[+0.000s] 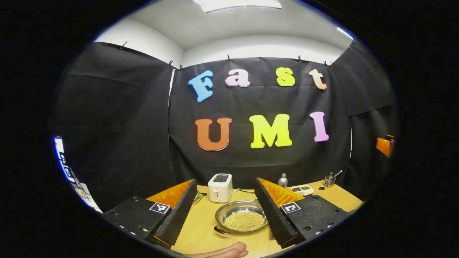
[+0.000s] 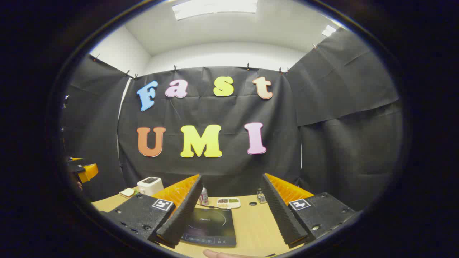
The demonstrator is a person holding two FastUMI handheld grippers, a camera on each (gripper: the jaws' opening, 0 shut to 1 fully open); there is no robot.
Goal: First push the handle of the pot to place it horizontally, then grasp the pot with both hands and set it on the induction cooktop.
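Left gripper [image 1: 226,215] raised above table, jaws wide, holding nothing, pot [image 1: 242,216] between its fingers farther off on wooden table [image 1: 200,225], right gripper [image 2: 229,215] likewise spread, induction cooktop [image 2: 211,224] below, toaster [image 1: 220,187] near black cloth wall.

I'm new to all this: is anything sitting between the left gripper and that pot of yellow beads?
Nothing visible does. The left gripper is open, and the pot lies on bare table straight ahead between its fingers. The toaster stands behind the pot, out of the way.
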